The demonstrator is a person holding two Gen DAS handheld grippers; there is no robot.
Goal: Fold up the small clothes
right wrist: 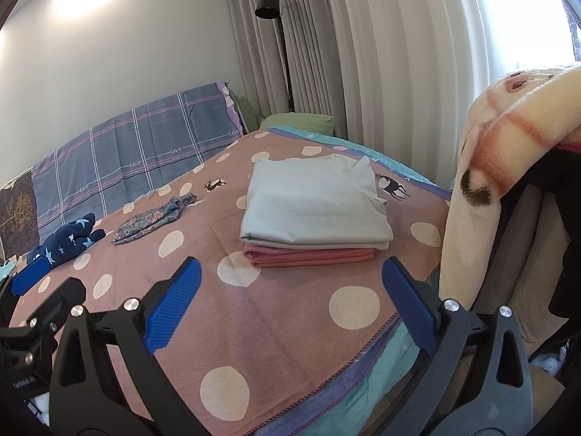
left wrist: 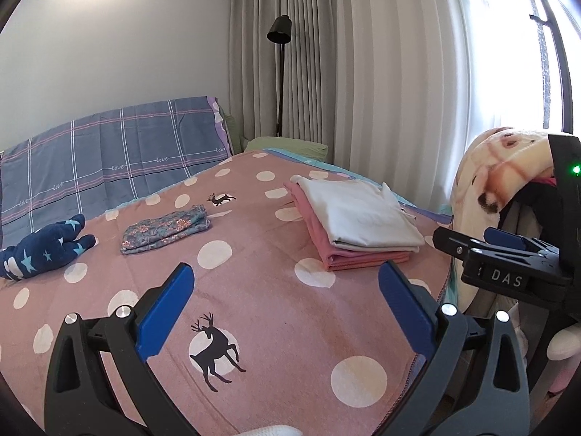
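Observation:
A folded white garment (left wrist: 359, 216) (right wrist: 312, 203) lies on a folded pink one (left wrist: 348, 258) (right wrist: 308, 256), stacked at the right of the pink dotted bedspread (left wrist: 276, 301) (right wrist: 254, 312). A folded floral garment (left wrist: 165, 232) (right wrist: 152, 219) and a crumpled navy star-print garment (left wrist: 43, 250) (right wrist: 65, 241) lie further left. My left gripper (left wrist: 285, 276) is open and empty above the bedspread, short of the stack. My right gripper (right wrist: 290, 270) is open and empty, just before the stack. The right gripper also shows at the right edge of the left wrist view (left wrist: 501, 254).
A plaid blue pillow (left wrist: 109, 152) (right wrist: 134, 152) leans on the wall behind. A cream fleece blanket (left wrist: 490, 189) (right wrist: 504, 167) hangs over something at the bed's right edge. A black floor lamp (left wrist: 280, 72) (right wrist: 276, 36) stands by grey curtains (left wrist: 345, 72).

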